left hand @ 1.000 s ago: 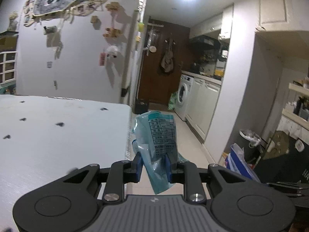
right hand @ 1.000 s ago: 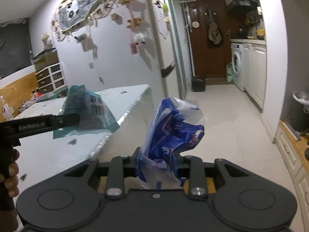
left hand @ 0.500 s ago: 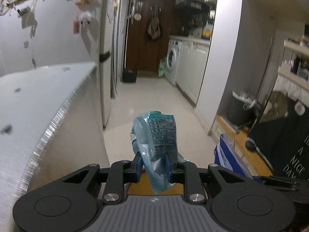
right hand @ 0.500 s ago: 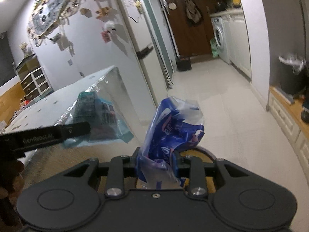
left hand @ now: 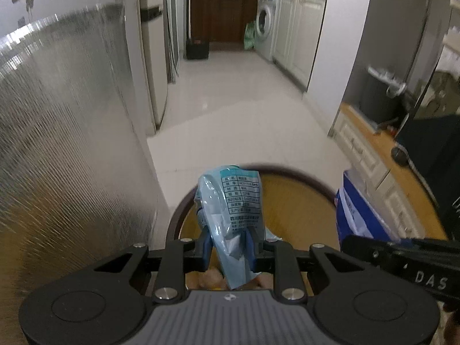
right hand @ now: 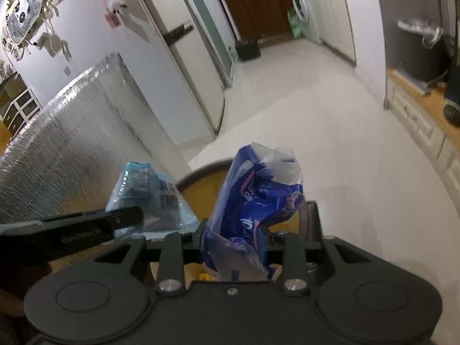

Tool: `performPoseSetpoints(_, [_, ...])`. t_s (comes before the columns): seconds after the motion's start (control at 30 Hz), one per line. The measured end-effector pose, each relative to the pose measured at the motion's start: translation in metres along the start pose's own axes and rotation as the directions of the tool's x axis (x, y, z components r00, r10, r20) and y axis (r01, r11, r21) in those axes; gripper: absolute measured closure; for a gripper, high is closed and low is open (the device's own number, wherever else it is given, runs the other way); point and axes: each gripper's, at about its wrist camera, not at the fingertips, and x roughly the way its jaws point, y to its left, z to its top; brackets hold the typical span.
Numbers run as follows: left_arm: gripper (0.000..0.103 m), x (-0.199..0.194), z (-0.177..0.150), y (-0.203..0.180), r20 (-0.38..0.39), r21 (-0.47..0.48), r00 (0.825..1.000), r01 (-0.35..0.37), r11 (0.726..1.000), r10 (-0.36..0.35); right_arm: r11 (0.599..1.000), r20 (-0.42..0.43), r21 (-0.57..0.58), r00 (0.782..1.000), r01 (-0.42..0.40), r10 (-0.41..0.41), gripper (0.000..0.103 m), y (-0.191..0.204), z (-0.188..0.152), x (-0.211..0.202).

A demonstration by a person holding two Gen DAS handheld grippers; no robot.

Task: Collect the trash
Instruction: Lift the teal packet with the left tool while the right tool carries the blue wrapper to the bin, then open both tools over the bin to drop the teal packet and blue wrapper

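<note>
This is a home, at the mouth of a narrow kitchen passage. A white front-loading washing machine (left hand: 266, 21) sits under a counter beside cream panelled cabinet doors (left hand: 296, 34). A tall silver refrigerator (right hand: 189, 66) stands along the pale glossy tiled floor (left hand: 230, 92), which ends at a dark brown wooden door (right hand: 253, 3). Small photos and ornaments (right hand: 26, 8) hang on the white wall.

The left gripper (left hand: 228, 248) is covering the foot of the pale wrapper (left hand: 234, 210), and its body is hiding the near side of the bin (left hand: 302, 172). The blue wrapper (right hand: 258, 201) is masking the bin's (right hand: 201, 176) far rim in the right view. Print on both wrappers is staying too small to read. The desk (left hand: 57, 143) is running off the left edge.
</note>
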Motion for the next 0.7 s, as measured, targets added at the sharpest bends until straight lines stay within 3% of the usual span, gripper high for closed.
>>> performPoseSetpoints(0.27, [0.077, 0.051, -0.009, 0.015, -0.093, 0.003, 0.996, -0.003, 1.0, 0.003, 0.992, -0.151, -0.126, 0.989, -0.014, -0.005, 0.07, 0.019, 0.011, 0.057])
performPoseSetpoints(0.57, [0.077, 0.068, -0.015, 0.018, -0.125, 0.004, 0.991, 0.037, 0.999, -0.036, 0.983, -0.257, -0.178, 0.966, -0.033, -0.014, 0.063, 0.029, 0.026, 0.109])
performPoseSetpoints(0.63, [0.077, 0.071, -0.014, 0.02, -0.128, 0.001, 0.991, 0.041, 0.999, -0.041, 0.982, -0.273, -0.186, 0.962, -0.038, -0.015, 0.059, 0.029, 0.027, 0.113])
performPoseSetpoints(0.7, [0.077, 0.074, -0.014, 0.021, -0.132, 0.0, 0.991, 0.04, 0.999, -0.04, 0.979, -0.284, -0.197, 0.959, -0.044, -0.015, 0.049, 0.031, 0.029, 0.116])
